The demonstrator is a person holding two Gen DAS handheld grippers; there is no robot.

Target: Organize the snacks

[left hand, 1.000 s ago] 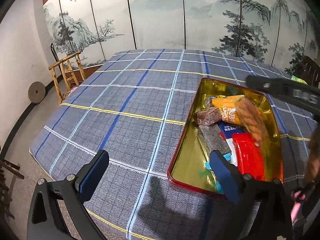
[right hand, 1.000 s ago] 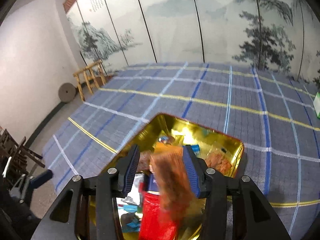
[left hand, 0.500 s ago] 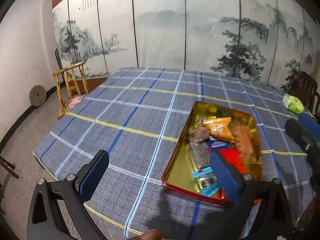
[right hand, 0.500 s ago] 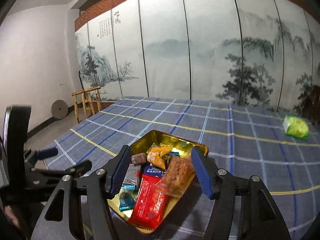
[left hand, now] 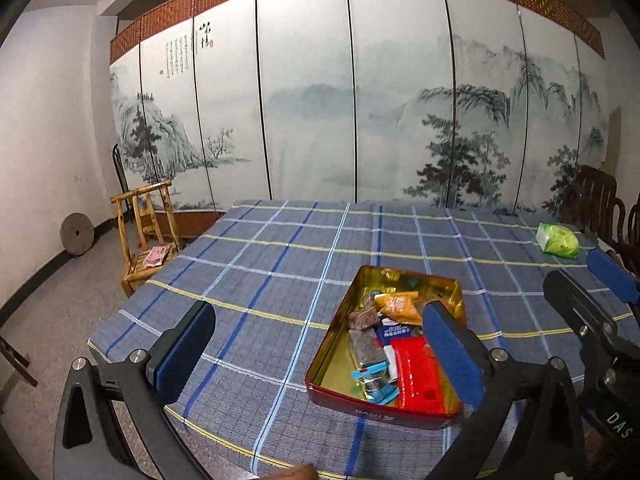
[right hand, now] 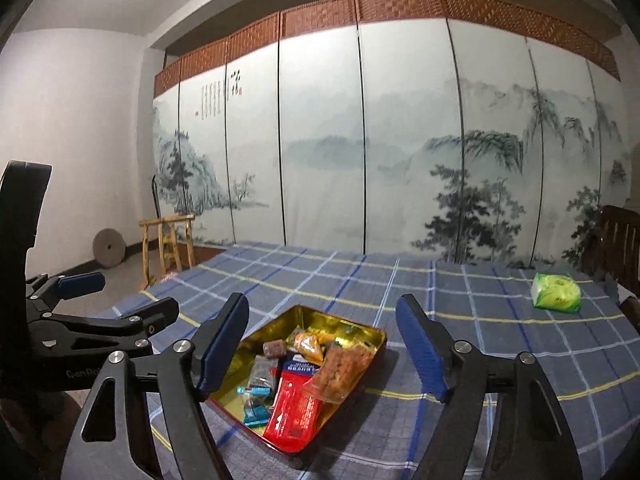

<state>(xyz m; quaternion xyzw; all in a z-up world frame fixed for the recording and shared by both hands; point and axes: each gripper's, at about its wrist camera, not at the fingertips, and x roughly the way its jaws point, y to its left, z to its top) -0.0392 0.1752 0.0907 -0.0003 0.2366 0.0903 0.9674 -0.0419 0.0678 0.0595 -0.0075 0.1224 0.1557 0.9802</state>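
A red-walled, gold-lined tin (left hand: 352,408) (right hand: 276,326) lies on the blue plaid tablecloth (left hand: 260,264). Inside are a red packet (left hand: 416,376) (right hand: 294,412), an orange packet (left hand: 398,306), a brown block (left hand: 362,317) and cyan wrappers (left hand: 374,372). A clear bag of orange-brown snacks (right hand: 340,368) leans on the tin's right rim. A green packet (left hand: 558,240) (right hand: 556,292) sits far right on the cloth. My left gripper (left hand: 318,350) hangs open before the tin. The right gripper (right hand: 320,350) holds nothing, and its jaws are opening.
A small wooden chair (left hand: 146,232) and a round stone disc (left hand: 77,234) stand on the floor to the left of the table. Dark wooden chairs (left hand: 600,200) stand at the far right. A painted folding screen (left hand: 360,120) closes off the back.
Both grippers have drawn back and up from the tin. The right jaws widened and let go of the clear snack bag, which now rests in the tin.
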